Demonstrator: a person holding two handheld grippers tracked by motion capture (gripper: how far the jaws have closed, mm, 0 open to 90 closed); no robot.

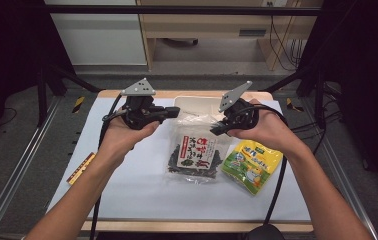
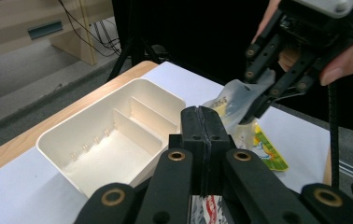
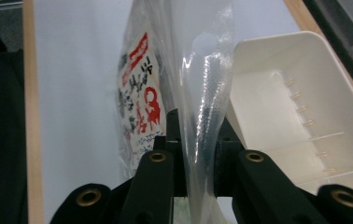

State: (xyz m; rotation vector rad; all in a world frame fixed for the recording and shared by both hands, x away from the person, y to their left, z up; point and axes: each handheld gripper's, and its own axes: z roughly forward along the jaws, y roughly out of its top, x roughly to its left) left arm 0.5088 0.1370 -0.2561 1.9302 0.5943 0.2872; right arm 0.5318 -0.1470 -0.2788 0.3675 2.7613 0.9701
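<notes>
left gripper (image 1: 172, 113): your jaws clamped on seaweed snack bag (image 1: 194, 152) top edge
right gripper (image 1: 218, 128): your jaws pinching same bag
divided tray (image 2: 95, 140): just behind

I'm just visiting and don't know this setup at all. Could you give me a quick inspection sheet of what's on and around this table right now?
Surface: white sheet over a wooden table, flat.
Job's things: seaweed snack bag lies at the middle; its clear top edge is lifted between both tongs. White divided tray stands behind it with nothing in it.
Clutter: yellow snack packet to the right of the bag; a small striped strip at the sheet's left edge.
Grippers: left tongs shut on the bag's top corner; right tongs pinch the bag's clear film.
Cables: one black cable trails from each tool toward the person.
Surroundings: dark frame posts, wooden furniture and floor wires beyond.
</notes>
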